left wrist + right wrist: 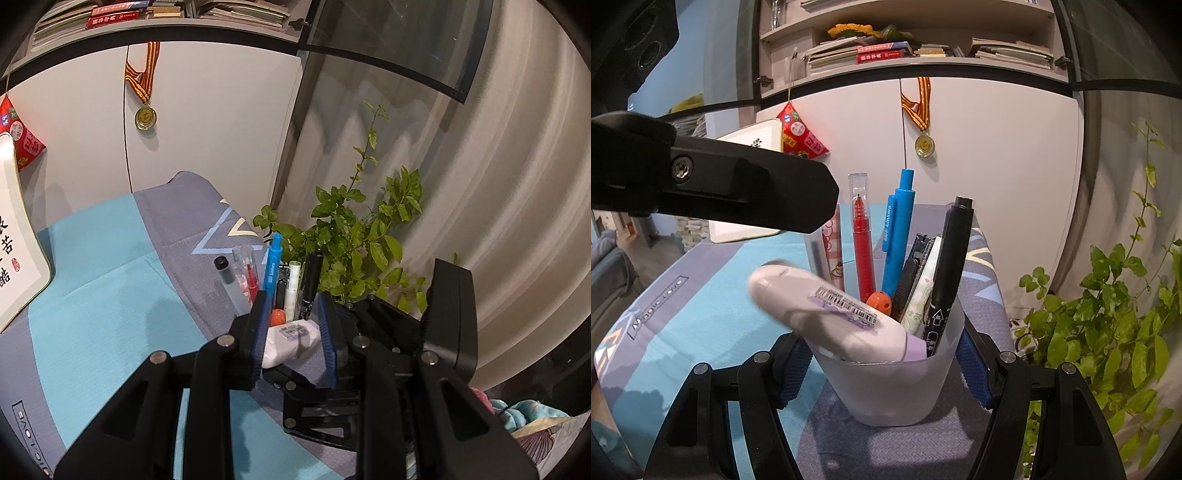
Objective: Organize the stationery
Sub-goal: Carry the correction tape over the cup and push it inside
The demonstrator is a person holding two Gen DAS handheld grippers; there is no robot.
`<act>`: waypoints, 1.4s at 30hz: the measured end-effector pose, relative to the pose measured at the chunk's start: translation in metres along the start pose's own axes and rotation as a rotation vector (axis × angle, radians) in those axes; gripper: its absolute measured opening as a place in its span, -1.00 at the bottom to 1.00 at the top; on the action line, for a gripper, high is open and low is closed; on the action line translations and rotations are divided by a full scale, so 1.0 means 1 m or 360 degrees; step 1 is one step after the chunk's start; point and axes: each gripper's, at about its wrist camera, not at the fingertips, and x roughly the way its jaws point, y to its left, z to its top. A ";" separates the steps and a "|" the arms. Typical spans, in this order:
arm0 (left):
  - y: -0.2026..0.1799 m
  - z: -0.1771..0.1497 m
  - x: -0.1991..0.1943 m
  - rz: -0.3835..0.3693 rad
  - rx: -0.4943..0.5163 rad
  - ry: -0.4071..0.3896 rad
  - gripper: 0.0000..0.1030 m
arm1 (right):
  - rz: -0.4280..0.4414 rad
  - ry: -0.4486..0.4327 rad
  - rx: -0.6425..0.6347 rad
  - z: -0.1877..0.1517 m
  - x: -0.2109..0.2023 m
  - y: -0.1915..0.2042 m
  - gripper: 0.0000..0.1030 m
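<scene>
Both grippers are made of matte black plastic. The left gripper (293,334) has two flat fingers with blue ribbed pads (328,334) and round silver rivets on its linkage arms. The right gripper (882,363) has the same black linkage, silver rivets and blue textured pads (973,363). One black part carries a cross-head screw (682,170).
</scene>
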 end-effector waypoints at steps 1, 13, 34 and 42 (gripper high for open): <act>0.000 0.000 0.000 -0.0002 0.0001 0.0000 -0.52 | -0.0002 0.0000 -0.0003 0.000 0.000 0.000 0.39; 0.006 -0.004 -0.010 0.0015 -0.0008 -0.0028 -0.52 | -0.0001 0.0001 -0.0002 0.000 0.000 0.000 0.39; 0.014 -0.038 -0.002 0.0128 0.0150 0.0099 -0.52 | 0.0003 0.0005 0.0016 -0.001 -0.002 0.000 0.39; 0.013 -0.020 0.001 0.0067 0.0128 0.0016 -0.64 | 0.0008 0.0004 0.0025 -0.002 -0.002 -0.001 0.39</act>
